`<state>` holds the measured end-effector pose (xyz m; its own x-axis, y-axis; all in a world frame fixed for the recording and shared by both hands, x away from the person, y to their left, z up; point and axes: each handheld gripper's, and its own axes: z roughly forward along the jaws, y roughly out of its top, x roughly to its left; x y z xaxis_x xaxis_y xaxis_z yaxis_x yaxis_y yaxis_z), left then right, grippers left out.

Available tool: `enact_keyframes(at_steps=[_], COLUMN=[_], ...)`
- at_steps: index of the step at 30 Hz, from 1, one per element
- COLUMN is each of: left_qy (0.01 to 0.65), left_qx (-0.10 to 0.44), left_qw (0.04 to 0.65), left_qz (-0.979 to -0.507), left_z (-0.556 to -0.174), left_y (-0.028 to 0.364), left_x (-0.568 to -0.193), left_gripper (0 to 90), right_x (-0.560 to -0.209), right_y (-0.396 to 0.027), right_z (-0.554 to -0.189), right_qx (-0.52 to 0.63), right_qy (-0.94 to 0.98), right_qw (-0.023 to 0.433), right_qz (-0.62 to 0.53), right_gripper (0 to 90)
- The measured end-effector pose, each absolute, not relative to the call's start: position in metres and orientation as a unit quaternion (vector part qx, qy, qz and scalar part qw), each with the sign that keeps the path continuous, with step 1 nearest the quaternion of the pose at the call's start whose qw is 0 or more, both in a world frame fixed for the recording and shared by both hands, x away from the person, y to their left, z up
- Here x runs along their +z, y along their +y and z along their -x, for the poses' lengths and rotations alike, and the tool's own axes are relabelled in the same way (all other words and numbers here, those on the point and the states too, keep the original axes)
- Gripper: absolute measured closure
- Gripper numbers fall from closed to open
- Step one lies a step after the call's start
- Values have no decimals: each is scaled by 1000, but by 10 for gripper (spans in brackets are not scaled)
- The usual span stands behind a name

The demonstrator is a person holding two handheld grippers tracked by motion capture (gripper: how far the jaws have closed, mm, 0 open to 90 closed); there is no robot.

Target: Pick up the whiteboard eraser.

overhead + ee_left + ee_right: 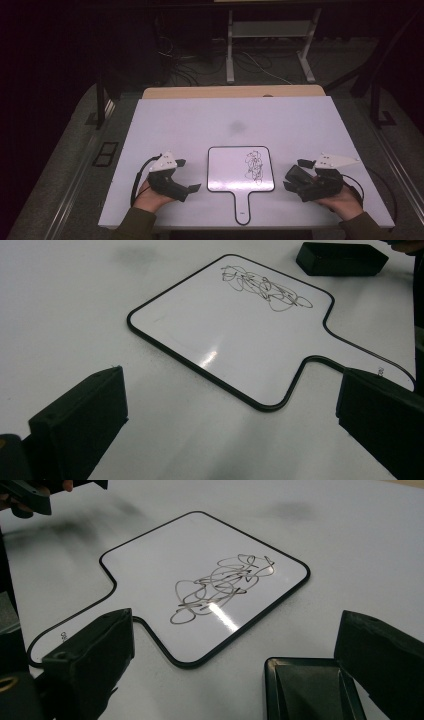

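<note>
At far left of the high view, left gripper (183, 175) resting low on the white table (175, 120), held in a hand (150, 197) with an olive sleeve, jaws spread wide with nothing between them. In the left gripper view, same two black jaws standing far apart over bare table, aimed toward the board. At centre, small paddle-shaped whiteboard (235, 170) lying flat, black-rimmed, handle pointing toward the near edge, with a tangled black scribble (254, 166) on its right half. Between the two grippers, touched by neither. Just right of the board, small black eraser block (298, 175) on the table, close beside the right gripper's jaws; whether touching, cannot tell. At far right, right gripper (296, 175) held in the other hand (345, 202), jaws likewise wide and gripping nothing, the block sitting low near the right-hand jaw in the right gripper view.
</note>
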<state>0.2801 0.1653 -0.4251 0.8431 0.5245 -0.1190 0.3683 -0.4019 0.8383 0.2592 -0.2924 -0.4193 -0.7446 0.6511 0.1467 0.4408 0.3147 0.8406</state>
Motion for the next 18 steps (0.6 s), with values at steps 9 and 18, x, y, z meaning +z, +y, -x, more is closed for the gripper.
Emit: enact_keyframes(at_steps=[9,18], left_qy=[264,266], left_qx=[76,75], left_qw=[470,471], left_qz=[-839,-838], left_z=[-278,-279], left_y=[164,164], left_x=[-427,-427], left_gripper=[0,0], right_x=[-414,-411], right_y=[-291,-296], right_z=[-262,-268], right_qx=[477,471], right_qy=[802,802], right_qw=[118,122], right_qz=[-339,-346], right_gripper=[15,15])
